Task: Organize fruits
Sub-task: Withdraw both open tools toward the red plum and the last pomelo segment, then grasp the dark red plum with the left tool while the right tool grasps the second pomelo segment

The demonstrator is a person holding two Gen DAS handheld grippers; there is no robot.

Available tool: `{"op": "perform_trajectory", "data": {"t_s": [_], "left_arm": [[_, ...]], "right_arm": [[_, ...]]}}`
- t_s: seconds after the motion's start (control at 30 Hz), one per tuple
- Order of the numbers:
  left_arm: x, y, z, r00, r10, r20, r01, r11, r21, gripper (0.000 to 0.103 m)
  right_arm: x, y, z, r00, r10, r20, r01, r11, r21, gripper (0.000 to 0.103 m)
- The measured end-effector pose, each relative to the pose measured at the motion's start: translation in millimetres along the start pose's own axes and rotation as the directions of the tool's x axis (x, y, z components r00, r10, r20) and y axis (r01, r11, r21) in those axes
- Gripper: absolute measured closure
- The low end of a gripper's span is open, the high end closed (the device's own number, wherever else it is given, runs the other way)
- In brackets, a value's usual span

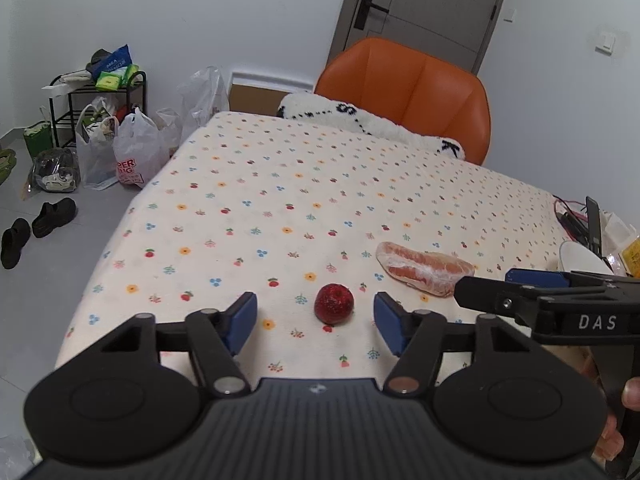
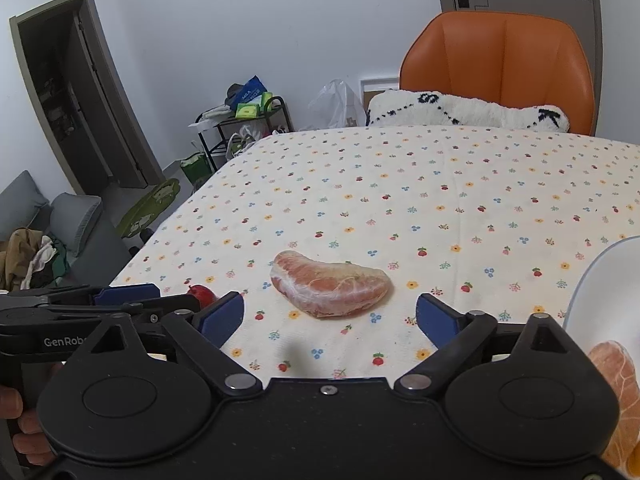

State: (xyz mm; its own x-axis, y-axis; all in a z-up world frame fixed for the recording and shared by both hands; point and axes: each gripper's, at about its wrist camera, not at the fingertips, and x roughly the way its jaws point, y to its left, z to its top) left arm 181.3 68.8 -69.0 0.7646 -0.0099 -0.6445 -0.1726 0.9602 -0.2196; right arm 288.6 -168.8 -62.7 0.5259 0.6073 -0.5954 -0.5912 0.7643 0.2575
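A small dark red fruit (image 1: 334,303) lies on the flowered tablecloth, right between the spread blue pads of my left gripper (image 1: 316,320), which is open and not touching it. A peeled pomelo segment (image 2: 330,288) lies just ahead of my right gripper (image 2: 330,320), which is open too and empty. The same pomelo segment (image 1: 424,267) shows in the left wrist view, to the right of the red fruit. A white plate (image 2: 596,280) at the right edge holds another peeled citrus piece (image 2: 618,384). In the right wrist view the red fruit (image 2: 203,294) peeks out behind the left gripper.
An orange chair (image 1: 408,88) with a white fluffy cushion (image 1: 372,124) stands at the table's far side. Cables and small items (image 1: 592,224) sit at the table's right edge. Bags, a black rack (image 1: 96,108) and shoes are on the floor to the left.
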Motion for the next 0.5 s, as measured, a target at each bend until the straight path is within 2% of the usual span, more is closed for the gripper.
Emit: {"op": "perform_trajectory", "data": {"t_s": [0.33,0.37,0.5], "left_arm": [[16.0,-11.1,3.1,1.0,-0.016,-0.017,0.016,0.999,0.028,0.055],[17.1,-11.8,3.3,1.0,-0.016,-0.016,0.017,0.999,0.03,0.058],[20.0,-10.1,5.4,1.0,-0.023,-0.019,0.024,1.0,0.018,0.081]], "right_arm": [[15.4,-7.3,2.4,1.0,0.004,-0.014,-0.004,1.0,-0.003,0.02],[17.4,-7.3,2.3,1.0,0.002,-0.017,-0.002,1.0,-0.005,0.02],[20.8,-6.5,2.0,1.0,0.005,-0.012,-0.005,1.0,-0.008,0.027]]}}
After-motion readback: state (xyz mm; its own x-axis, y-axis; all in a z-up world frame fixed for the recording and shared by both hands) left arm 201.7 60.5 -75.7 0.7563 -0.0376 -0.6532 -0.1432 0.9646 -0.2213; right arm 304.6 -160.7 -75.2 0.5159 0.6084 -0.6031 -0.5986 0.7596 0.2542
